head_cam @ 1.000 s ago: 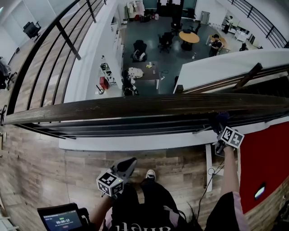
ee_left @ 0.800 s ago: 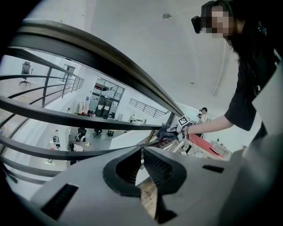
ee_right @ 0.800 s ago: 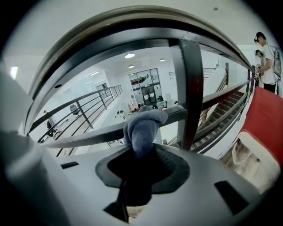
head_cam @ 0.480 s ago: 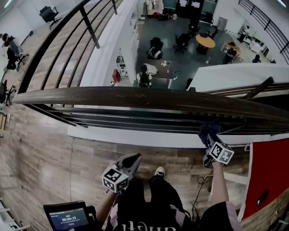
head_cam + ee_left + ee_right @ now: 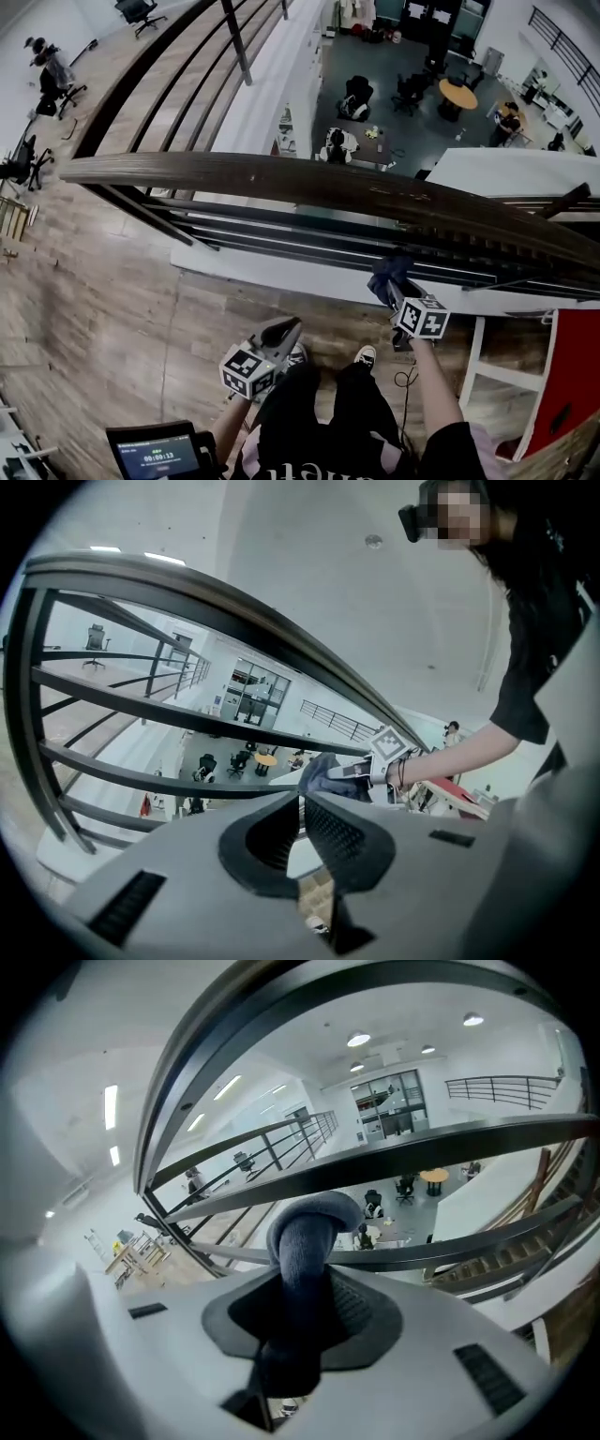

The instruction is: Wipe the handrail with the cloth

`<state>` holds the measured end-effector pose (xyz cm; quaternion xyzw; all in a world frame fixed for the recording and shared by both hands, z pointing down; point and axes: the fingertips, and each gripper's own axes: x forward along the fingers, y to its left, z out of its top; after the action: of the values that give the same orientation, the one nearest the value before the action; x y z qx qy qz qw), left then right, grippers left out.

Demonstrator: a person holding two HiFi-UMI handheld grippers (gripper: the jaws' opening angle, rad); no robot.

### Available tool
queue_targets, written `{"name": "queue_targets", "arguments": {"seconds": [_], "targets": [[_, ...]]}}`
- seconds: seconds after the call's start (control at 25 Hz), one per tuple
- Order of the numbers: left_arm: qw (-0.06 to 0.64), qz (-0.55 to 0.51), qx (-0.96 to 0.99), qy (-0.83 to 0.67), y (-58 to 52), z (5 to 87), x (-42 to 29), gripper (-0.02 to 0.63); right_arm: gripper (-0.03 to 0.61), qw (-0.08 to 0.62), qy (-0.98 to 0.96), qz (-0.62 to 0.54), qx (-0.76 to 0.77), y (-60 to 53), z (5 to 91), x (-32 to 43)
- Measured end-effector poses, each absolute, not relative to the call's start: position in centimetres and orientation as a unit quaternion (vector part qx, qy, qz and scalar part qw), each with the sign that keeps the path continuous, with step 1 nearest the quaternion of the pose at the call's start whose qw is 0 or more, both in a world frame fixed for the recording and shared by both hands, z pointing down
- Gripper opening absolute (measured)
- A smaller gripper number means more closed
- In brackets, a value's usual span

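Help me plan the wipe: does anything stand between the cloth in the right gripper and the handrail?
Nothing visible does. The right gripper holds the cloth below the handrail, by the lower rails, and only open air shows on the way up to it. The left gripper hangs low, off that path.
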<state>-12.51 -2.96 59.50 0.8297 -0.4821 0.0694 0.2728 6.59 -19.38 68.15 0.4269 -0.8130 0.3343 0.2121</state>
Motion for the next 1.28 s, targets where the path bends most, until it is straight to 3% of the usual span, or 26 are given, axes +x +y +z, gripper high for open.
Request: {"name": "queue_targets", "arguments": {"seconds": [0.44,0.76,1.0,1.28], "targets": [[0.288,0.060,0.784,-0.547,1.7,64.3,-28.7,0.005,0.104,0.262,-0.858,0.309,0.315,-17.6,72.2,-18.3],[0.294,0.040,0.756,-0.584,3.2,66.8,-34.4,0.005,0.104,0.275,-0.875,0.302,0.258,-17.8,75.0,-30.7],[0.309,0.046,0.745,-0.589,5.1,69.6,-35.0,0.005,0.104,0.280,-0.877,0.303,0.245,-19.2,78.3,-35.0],[0.326,0.063,0.747,-0.576,5.9,72.7,-33.8,0.005,0.104,0.273,-0.868,0.319,0.265,-22.6,80.5,-33.6]]}}
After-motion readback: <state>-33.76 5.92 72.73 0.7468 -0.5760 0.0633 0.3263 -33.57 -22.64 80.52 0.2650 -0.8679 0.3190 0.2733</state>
